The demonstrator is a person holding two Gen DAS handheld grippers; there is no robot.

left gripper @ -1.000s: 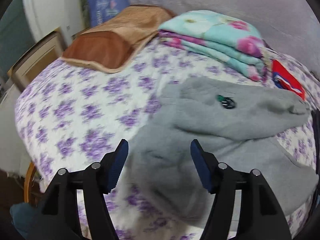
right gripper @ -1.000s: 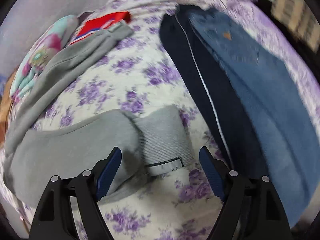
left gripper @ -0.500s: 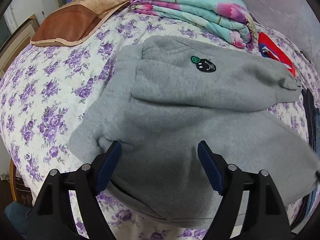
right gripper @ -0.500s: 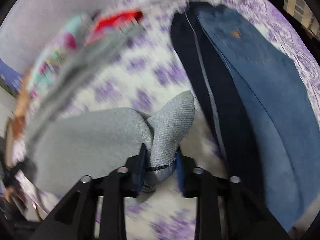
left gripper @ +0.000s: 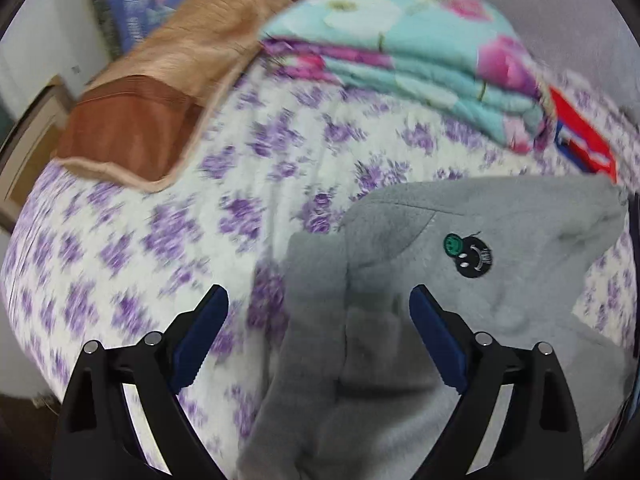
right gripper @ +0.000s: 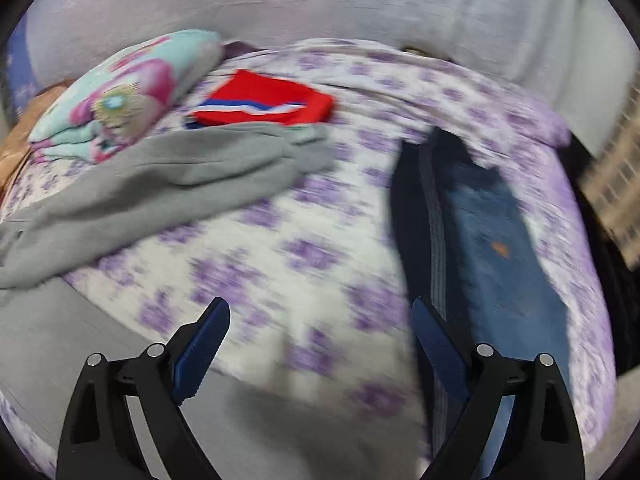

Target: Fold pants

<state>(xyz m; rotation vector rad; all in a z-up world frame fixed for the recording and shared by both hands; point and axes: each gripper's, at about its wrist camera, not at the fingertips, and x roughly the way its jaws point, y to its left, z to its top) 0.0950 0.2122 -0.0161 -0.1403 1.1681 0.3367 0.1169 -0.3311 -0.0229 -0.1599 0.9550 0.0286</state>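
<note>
The grey fleece pants [left gripper: 400, 320], lying half-folded on the floral bedspread [left gripper: 160, 240] just below the folded quilt [left gripper: 400, 48], look soft, light and floppy, best pinched at the thick waistband or cuffs, while the left gripper [left gripper: 318, 328] and right gripper [right gripper: 320, 340], jaws having just been opening, hold nothing.

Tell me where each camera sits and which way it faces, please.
Left wrist: on the left claw, looking steeply down at the grey pants, with a pillow beyond; only its open fingers show.
Right wrist: on the right claw, looking down across the bed toward the jeans; only its open fingers show.
Shared: pants, folded quilt, red cloth.
</note>
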